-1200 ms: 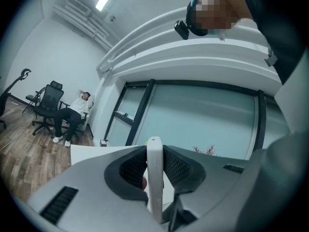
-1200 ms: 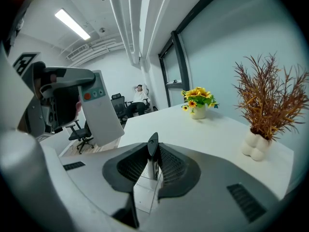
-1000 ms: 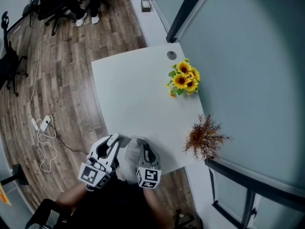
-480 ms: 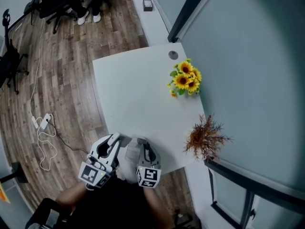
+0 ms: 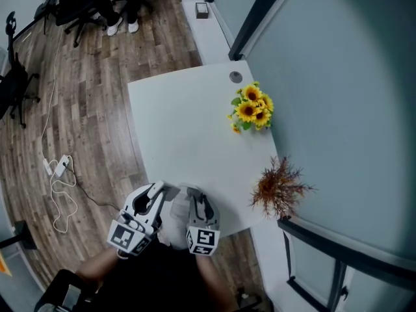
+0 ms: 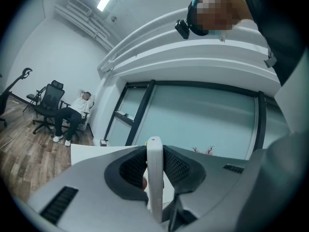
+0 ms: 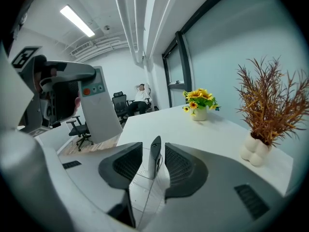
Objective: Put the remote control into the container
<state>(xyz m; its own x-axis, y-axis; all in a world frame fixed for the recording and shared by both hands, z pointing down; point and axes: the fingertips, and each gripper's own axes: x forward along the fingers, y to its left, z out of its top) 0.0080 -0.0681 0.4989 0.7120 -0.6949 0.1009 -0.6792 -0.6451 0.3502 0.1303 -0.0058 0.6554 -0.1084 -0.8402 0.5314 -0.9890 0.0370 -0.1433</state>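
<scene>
Table [image 5: 182,129], near edge, both grippers close together. Right gripper [image 5: 198,201] fingers opening, pads clear of a thin dark strip [image 7: 155,156] between them: a release under way. Left gripper [image 5: 156,188] fingers clamp the white remote control [image 6: 154,178] edge-on, aloft, so not yet stowed. Container not made out; the strip may be its rim, cannot tell.

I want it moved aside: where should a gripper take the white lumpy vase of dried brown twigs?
Probably round the white lumpy vase low on its body, coming level from the side; the dried brown twigs fan wide above, blocking a descent.
</scene>
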